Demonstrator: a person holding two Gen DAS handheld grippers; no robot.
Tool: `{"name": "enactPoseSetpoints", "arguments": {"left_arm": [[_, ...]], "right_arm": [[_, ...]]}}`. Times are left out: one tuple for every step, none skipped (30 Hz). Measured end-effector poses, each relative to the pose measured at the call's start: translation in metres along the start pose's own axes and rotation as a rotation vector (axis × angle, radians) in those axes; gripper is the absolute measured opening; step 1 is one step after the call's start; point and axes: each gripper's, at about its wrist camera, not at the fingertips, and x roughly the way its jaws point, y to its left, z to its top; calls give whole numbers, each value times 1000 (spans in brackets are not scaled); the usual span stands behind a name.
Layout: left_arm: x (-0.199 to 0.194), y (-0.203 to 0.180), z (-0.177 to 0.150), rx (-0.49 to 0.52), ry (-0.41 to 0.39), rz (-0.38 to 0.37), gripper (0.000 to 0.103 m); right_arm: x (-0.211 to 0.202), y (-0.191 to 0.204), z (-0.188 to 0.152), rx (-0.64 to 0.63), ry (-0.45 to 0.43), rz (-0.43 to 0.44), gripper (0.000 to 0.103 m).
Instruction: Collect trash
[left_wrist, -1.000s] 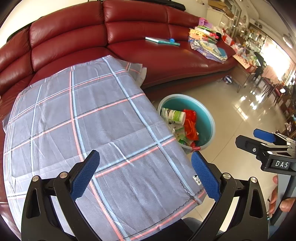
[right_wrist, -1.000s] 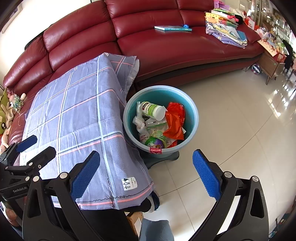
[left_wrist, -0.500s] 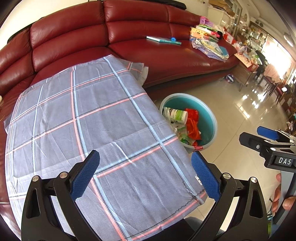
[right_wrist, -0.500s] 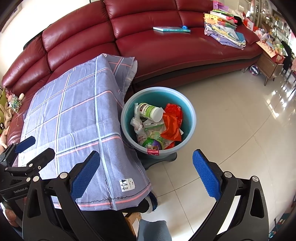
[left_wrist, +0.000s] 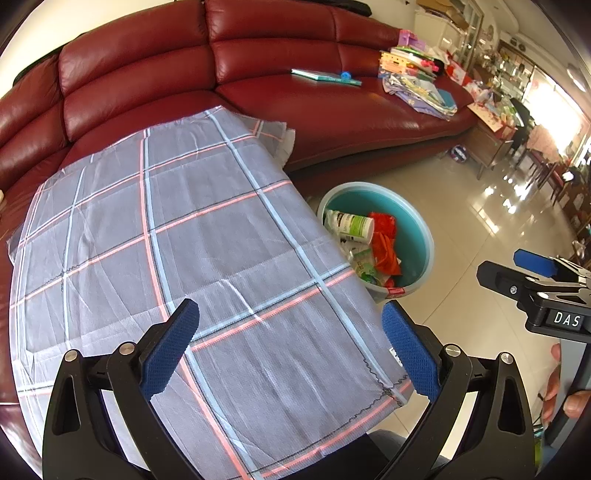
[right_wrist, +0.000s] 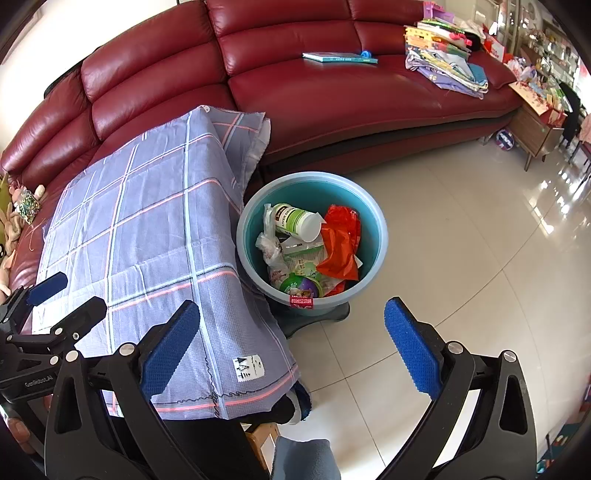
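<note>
A teal bin (right_wrist: 373, 218) stands on the tiled floor beside a table under a grey plaid cloth (left_wrist: 192, 236). Inside lie a white bottle with a green label (right_wrist: 295, 221), a red plastic bag (right_wrist: 340, 251), a crumpled clear wrapper (right_wrist: 269, 247) and a green and purple lid (right_wrist: 299, 286). The same bin (left_wrist: 421, 236) shows partly behind the cloth in the left wrist view. My left gripper (left_wrist: 290, 350) hangs open over the cloth, holding nothing. My right gripper (right_wrist: 291, 350) is open above the floor in front of the bin, also holding nothing.
A red leather sofa (right_wrist: 332, 92) curves behind the table and bin. On it lie a book (right_wrist: 338, 57) and a stack of papers and cloths (right_wrist: 443, 62). A wooden side table (right_wrist: 535, 125) stands at the right. Soft toys (right_wrist: 22, 206) rest at the far left.
Both grippers have drifted slightly, so the bin and cloth shift a little in each view. Both stay open with nothing held.
</note>
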Motion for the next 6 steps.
{"name": "enactPoseSetpoints", "arguments": {"left_arm": [[1,0,-1,-3,5,0,99],[3,0,-1,-6,12,-4,99],[4,0,-2,-7,19,-10,99],[5,0,-2,-7,24,-11,99],[5,0,-3,-6,26,-8,99],[6,0,-3,-4,25,-6,99]], "right_arm": [[0,0,0,0,1,0,96],[1,0,0,0,2,0,96],[1,0,0,-1,2,0,96],[1,0,0,-2,2,-3,96],[1,0,0,-2,2,-5,96],[2,0,0,-1,2,-6,96]]}}
